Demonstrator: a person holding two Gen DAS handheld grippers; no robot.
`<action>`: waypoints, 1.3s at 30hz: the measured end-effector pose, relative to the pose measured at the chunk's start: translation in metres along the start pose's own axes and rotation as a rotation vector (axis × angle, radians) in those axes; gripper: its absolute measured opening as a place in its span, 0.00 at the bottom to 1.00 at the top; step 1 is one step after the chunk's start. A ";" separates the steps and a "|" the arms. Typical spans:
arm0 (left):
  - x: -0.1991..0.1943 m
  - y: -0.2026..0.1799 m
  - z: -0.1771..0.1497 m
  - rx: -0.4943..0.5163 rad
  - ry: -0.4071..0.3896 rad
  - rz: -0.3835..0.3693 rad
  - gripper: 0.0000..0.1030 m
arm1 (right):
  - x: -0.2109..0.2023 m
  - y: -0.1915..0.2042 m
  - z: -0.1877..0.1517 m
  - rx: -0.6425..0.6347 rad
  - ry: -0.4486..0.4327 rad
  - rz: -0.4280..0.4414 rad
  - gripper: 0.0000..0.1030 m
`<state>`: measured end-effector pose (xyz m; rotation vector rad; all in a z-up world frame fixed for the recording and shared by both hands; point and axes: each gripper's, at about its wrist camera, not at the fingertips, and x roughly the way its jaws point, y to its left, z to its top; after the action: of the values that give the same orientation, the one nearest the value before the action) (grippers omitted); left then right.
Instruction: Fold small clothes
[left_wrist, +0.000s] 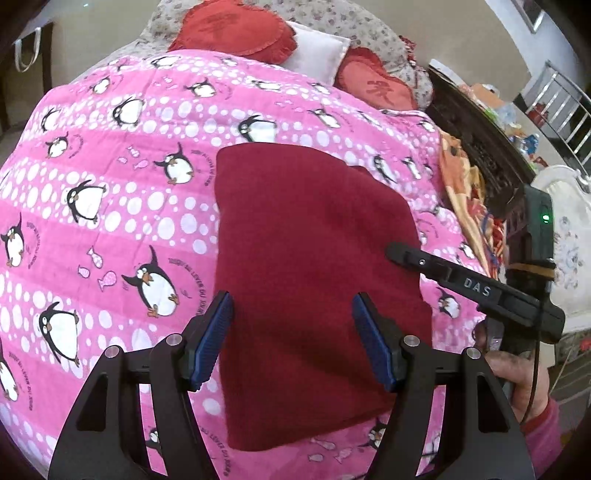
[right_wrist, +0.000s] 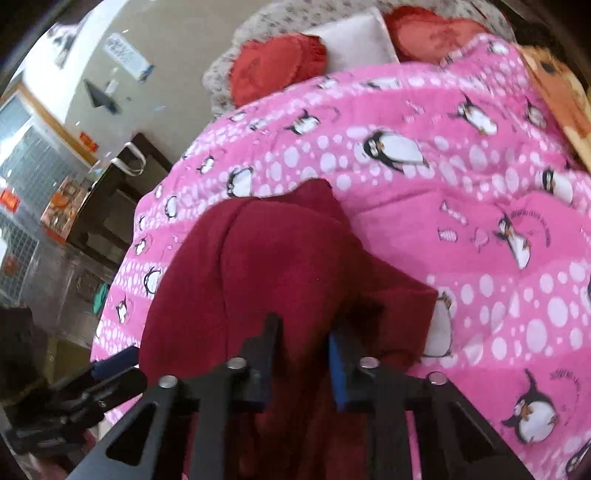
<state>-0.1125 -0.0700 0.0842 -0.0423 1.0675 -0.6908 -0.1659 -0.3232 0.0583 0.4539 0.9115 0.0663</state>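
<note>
A dark red garment (left_wrist: 314, 266) lies folded on a pink penguin blanket (left_wrist: 110, 192). My left gripper (left_wrist: 291, 332) hovers over the garment's near part, open and empty, its blue pads (left_wrist: 216, 332) wide apart. My right gripper (left_wrist: 399, 253) reaches in from the right, its tip at the garment's right edge. In the right wrist view the right gripper (right_wrist: 306, 332) has its jaws close together with a fold of the red garment (right_wrist: 266, 266) between them, lifted off the pink blanket (right_wrist: 461, 206). The left gripper (right_wrist: 110, 365) shows at the lower left there.
Red heart cushions (left_wrist: 236, 29) and a white pillow (left_wrist: 317, 51) lie at the head of the bed. An orange patterned cloth (left_wrist: 465, 192) and a dark carved bed frame (left_wrist: 480, 147) run along the right. Dark furniture (right_wrist: 110, 206) stands beyond the bed's left edge.
</note>
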 end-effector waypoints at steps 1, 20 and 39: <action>0.000 -0.003 -0.001 0.009 -0.003 -0.002 0.65 | -0.006 0.003 -0.001 -0.029 -0.010 -0.013 0.15; 0.029 -0.027 -0.013 0.156 -0.058 0.149 0.74 | -0.054 0.024 -0.016 -0.055 -0.058 0.034 0.21; 0.003 -0.029 -0.023 0.144 -0.104 0.207 0.74 | -0.040 0.046 -0.057 -0.134 -0.010 -0.074 0.39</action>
<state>-0.1452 -0.0873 0.0806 0.1535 0.9053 -0.5699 -0.2281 -0.2716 0.0769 0.2954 0.9067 0.0572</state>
